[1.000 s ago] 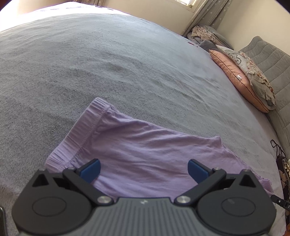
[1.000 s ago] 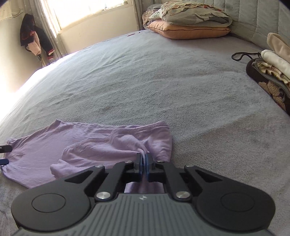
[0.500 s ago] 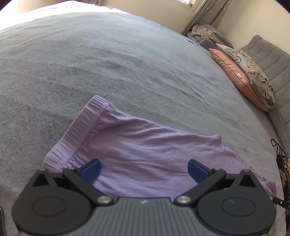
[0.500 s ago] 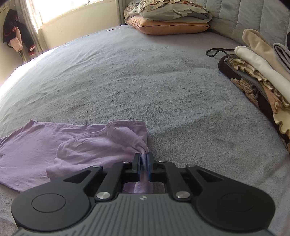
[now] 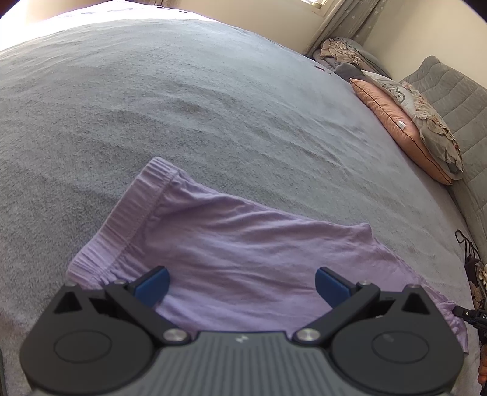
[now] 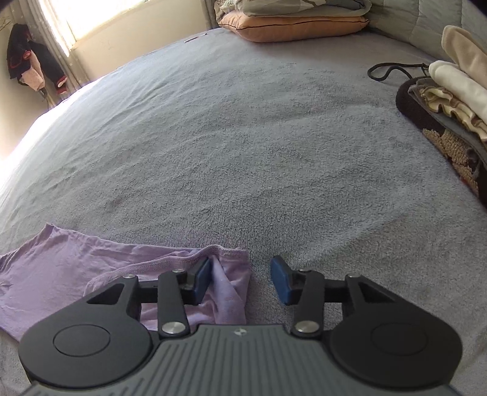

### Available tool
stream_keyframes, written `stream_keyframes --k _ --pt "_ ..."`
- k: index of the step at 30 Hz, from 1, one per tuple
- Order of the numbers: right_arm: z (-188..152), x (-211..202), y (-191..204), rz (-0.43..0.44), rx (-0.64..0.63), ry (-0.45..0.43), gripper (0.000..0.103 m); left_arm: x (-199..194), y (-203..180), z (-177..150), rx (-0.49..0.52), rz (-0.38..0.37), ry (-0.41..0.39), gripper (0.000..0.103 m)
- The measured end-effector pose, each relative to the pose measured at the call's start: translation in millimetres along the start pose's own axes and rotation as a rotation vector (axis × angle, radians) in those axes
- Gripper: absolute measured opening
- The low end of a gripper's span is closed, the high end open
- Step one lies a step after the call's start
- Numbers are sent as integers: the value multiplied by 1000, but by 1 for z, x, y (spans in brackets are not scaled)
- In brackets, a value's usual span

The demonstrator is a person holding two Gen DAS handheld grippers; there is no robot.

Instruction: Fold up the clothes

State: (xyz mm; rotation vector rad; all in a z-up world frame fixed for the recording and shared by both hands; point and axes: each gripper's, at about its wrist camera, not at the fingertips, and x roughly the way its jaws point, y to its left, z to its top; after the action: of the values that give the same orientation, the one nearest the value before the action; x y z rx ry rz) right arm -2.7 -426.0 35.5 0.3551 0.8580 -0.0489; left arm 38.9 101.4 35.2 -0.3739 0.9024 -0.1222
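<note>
1. A grey bed (image 5: 213, 100) covered in a nubby blanket filled both wrist views, running back to a sunlit window (image 6: 91, 18) and a padded grey headboard (image 5: 450, 91).
2. A pair of lilac shorts (image 5: 243, 249) lay spread on the near part of the bed, the ribbed waistband (image 5: 127, 213) toward the left of the left wrist view and one leg end bunched and creased in the right wrist view (image 6: 225, 289).
3. A stack of folded clothes (image 6: 453, 91) in cream and tan sat on a dark patterned bag at the right edge of the bed, well apart from the shorts, with a black cord (image 6: 392, 68) looped beside it.
4. A peach pillow (image 5: 398, 125) rested against the headboard with grey floral bedding (image 5: 438, 128) piled on it.
5. Dark clothing (image 6: 33, 67) hung in the far corner by the window.
6. The left gripper (image 5: 242, 284) hovered low over the shorts with its blue-padded fingers (image 5: 152, 284) spread wide, gripping nothing.
7. The right gripper (image 6: 240, 278) stood with its fingers parted; the left pad (image 6: 201, 278) touched the bunched leg of the shorts, while the right pad (image 6: 280, 280) sat over bare blanket just beside the cloth.
</note>
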Motion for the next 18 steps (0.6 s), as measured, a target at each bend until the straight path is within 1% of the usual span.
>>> stream_keyframes --k 1,3,4,5,6,7,8,9,10,11,12,13,14,15,17,18 --pt "2 -6 -4 29 36 -22 11 0 0 0 -2 -1 0 103" --pt "5 -18 -11 49 75 -72 11 1 0 0 -5 -1 0 103" --pt "6 -21 -12 41 74 -88 11 1 0 0 -6 0 0 103" --pt "6 -22 -10 8 53 -99 8 1 0 0 -3 2 0 103" --pt "5 -19 -7 -54 11 -100 3 2 -1 0 0 4 0 103" --pt "4 -15 -5 -96 -18 -90 6 2 -2 0 3 6 0 103" --pt "2 -11 -7 -96 -16 -71 8 2 -3 0 7 4 1 103" --pt "1 -8 -10 -65 6 -38 8 1 -3 0 8 1 1 103" --pt "0 -10 -13 -53 19 -29 10 1 -3 0 6 -1 1 103" --pt "-1 -13 -14 -48 27 -28 13 0 -2 0 3 -3 1 103" --pt "-2 -20 -15 -44 33 -42 22 0 -1 0 -1 -5 1 103" --pt "-5 -28 -17 -27 50 -48 37 -1 0 0 -5 -7 1 103" --pt "-8 -36 -20 -6 71 -52 43 -1 0 0 -7 -7 1 103" --pt "-11 -44 -23 15 91 -56 47 -1 -1 0 -9 -8 1 103" --pt "-21 -49 -24 68 110 -25 47 -1 -2 0 -7 -9 3 103" --pt "-26 -45 -21 71 89 8 47 -1 -3 0 -5 -11 3 103"
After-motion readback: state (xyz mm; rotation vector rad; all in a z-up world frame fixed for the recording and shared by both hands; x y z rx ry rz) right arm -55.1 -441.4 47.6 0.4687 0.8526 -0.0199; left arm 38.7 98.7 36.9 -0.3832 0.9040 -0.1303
